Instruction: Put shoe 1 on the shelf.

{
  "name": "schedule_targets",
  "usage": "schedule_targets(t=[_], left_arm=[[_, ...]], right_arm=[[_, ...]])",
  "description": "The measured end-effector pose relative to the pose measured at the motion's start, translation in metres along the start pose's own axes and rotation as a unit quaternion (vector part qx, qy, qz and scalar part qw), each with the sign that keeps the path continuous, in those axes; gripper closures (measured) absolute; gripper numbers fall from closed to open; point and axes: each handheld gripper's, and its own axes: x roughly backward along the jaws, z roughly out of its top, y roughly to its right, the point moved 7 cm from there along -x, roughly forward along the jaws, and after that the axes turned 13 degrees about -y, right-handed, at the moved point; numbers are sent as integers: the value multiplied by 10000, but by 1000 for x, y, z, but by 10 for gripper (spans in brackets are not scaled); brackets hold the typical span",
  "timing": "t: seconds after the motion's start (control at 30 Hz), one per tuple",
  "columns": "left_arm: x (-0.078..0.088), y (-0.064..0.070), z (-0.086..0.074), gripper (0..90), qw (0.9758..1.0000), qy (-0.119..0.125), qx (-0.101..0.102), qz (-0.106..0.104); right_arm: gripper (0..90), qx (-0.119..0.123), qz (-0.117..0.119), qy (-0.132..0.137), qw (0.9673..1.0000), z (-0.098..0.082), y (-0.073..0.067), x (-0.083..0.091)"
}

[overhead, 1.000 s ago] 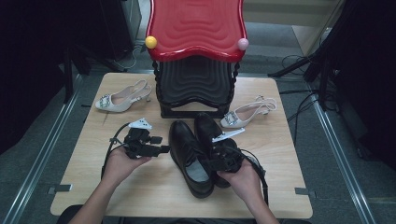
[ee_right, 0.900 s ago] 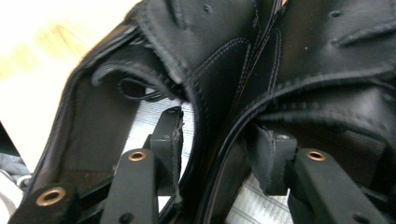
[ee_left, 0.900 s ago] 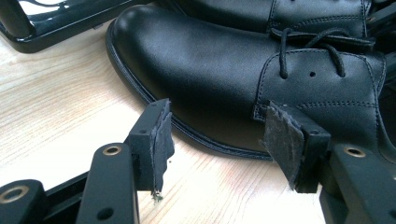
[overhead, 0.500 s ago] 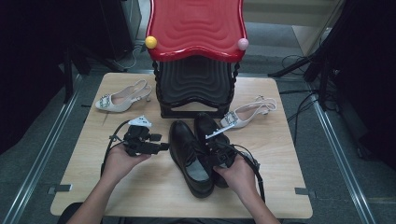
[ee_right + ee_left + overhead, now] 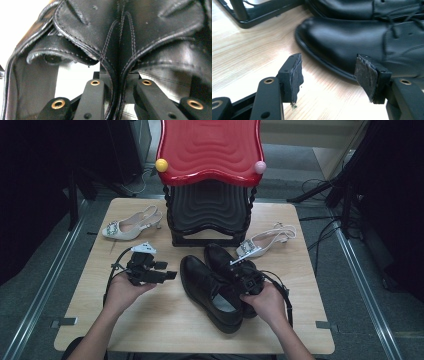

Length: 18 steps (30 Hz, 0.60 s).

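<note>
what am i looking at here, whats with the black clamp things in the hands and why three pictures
A person sits at a wooden table and holds a hand-worked two-jaw gripper in each hand; there is no robot arm. The high view comes from a fixed camera above the table. The other two come from small cameras riding on the grippers, looking along their black jaws.

On the table stand a black rack with a red top, a pair of black leather shoes in front of it, and a pale heeled sandal on each side.

The left gripper is open and holds nothing, its jaws level beside the toe of the nearer black shoe. The right gripper has just been closing; its jaws pinch the adjoining leather edges of the two black shoes, as if to lift the pair together.
</note>
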Motion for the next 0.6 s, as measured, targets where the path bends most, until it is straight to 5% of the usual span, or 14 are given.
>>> schedule_targets(t=[0.27,0.6], left_arm=[[8,-11,-6,384,9998,85,144,91],[9,-15,-12,385,9997,97,220,96]], right_arm=[[829,-8,770,448,9960,-5,-1,36],[828,2,1000,1272,9868,18,-11,99]])
